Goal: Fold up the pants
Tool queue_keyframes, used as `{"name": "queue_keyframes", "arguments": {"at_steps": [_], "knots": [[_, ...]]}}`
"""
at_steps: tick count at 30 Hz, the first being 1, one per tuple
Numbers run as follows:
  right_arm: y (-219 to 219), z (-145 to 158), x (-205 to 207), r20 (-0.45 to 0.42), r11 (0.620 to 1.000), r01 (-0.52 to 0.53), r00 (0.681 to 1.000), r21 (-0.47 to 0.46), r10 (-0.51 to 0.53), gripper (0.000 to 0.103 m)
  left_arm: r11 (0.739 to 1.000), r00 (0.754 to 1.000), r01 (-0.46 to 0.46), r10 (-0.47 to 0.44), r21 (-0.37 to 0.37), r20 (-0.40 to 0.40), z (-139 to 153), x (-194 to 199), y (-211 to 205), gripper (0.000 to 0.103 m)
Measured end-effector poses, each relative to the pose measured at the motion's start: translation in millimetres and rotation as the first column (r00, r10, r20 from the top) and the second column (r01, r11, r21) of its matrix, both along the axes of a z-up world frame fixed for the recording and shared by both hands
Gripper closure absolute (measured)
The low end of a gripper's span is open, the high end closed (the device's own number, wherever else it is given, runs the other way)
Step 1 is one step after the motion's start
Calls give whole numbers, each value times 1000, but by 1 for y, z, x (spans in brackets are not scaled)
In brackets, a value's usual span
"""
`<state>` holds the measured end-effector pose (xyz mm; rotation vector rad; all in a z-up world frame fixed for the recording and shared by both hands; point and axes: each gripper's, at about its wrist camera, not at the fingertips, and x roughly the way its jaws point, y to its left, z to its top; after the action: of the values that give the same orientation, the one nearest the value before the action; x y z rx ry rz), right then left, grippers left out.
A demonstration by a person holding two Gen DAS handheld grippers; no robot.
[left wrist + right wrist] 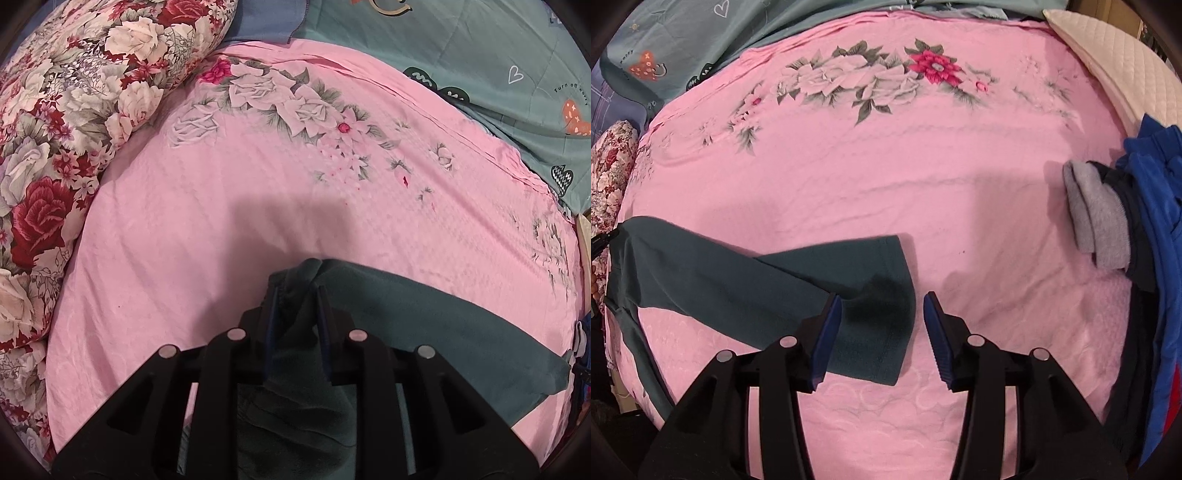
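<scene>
The left gripper (pixel 295 295) has its two pads clamped on a bunched end of the dark teal pants (pixel 775 280), with cloth gathered between the fingers and trailing back under the frame. The right gripper (pixel 882 314) stands with its jaws apart and nothing pressed between them; the hem end of a pant leg lies flat on the pink bedsheet (pixel 886 166) just ahead of and partly between its fingertips, free of both pads. From that hem the leg runs off to the left of the right fingers, one layer lying over another, toward the end the left gripper holds. To do this step well, I judge the left hold should stay firm and keep the cloth lightly taut while the right hand lifts clear without dragging the laid hem, so the layers stay edge on edge. Off to the right of the right fingers sits a pile of other clothes (pixel 1145 221), grey, dark and blue, near the bed edge. No basket, box or other container shows in either view, so nothing is held in one.
</scene>
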<state>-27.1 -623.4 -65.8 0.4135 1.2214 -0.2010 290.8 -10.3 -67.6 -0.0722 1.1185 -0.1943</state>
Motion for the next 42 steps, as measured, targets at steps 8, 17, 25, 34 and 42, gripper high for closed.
{"name": "queue_keyframes", "arguments": {"at_steps": [8, 17, 25, 34, 42], "knots": [[11, 3, 0, 60, 1000, 0, 998, -26, 2, 101, 1000, 1000, -14, 15, -4, 13, 5, -2, 6, 83], [5, 72, -3, 230, 997, 43, 973, -65, -27, 101, 1000, 999, -24, 24, 0, 35, 7, -1, 7, 89], [5, 80, -16, 146, 980, 75, 988, -187, -47, 101, 999, 999, 39, -40, 24, 4, -16, -3, -1, 89], [2, 71, -14, 171, 984, 79, 984, -159, -52, 101, 987, 992, 113, -119, 113, 48, -16, -8, -12, 89], [-15, 93, 20, 252, 977, 135, 964, -166, -91, 101, 982, 997, 26, -38, 190, 61, -14, 21, -21, 101]]}}
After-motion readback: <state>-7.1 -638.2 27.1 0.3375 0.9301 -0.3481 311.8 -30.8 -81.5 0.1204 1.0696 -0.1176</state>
